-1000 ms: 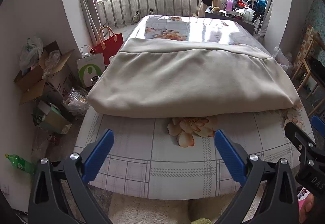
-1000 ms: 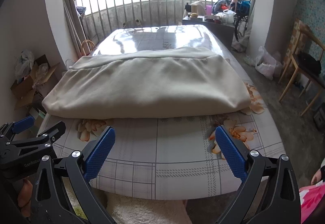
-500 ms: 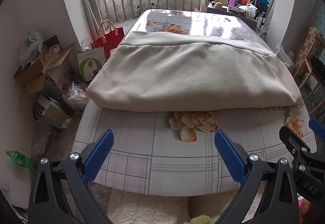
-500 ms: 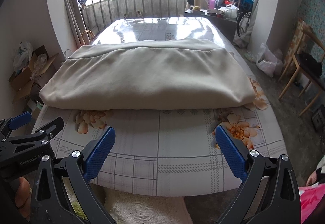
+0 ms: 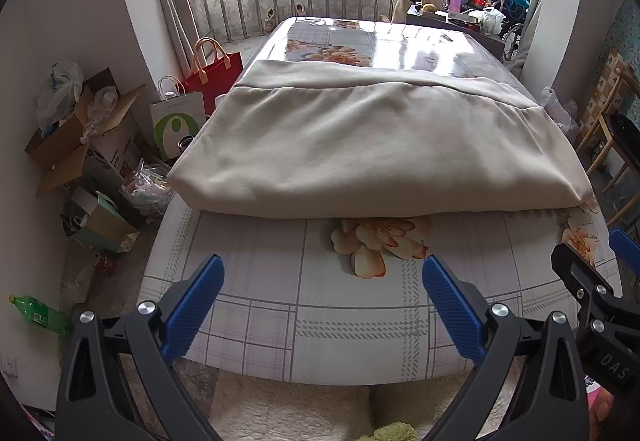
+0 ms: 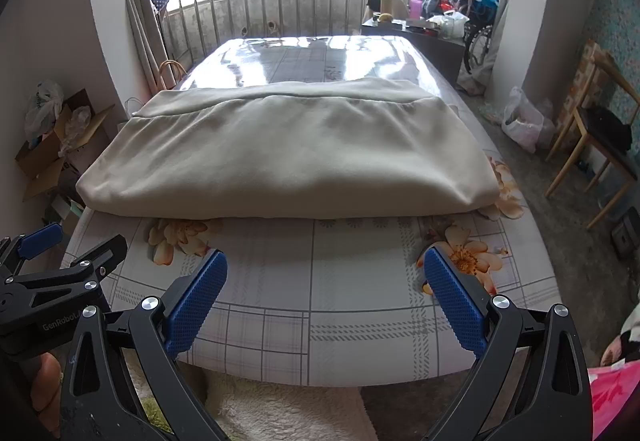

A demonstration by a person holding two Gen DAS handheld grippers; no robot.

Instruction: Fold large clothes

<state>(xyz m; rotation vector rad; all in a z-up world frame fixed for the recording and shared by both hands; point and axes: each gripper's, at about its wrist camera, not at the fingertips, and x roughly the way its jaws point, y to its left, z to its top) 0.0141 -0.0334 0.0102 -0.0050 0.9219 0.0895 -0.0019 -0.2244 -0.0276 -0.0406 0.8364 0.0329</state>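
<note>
Folded beige garment (image 5: 376, 145) lies crosswise on table (image 5: 352, 317).

a table (image 5: 280, 321) under a glossy cloth printed with checks and flowers; a folded beige garment (image 5: 372, 145) lies across its middle, spanning nearly the full width; near strip bare

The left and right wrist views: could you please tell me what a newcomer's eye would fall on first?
First, the big beige folded garment lying across the middle of the flower-printed table. Next, the open left gripper and right gripper, blue pads spread wide above the table's near edge, touching nothing. Then the clutter on the floor to the left: cardboard boxes and a red shopping bag.
</note>
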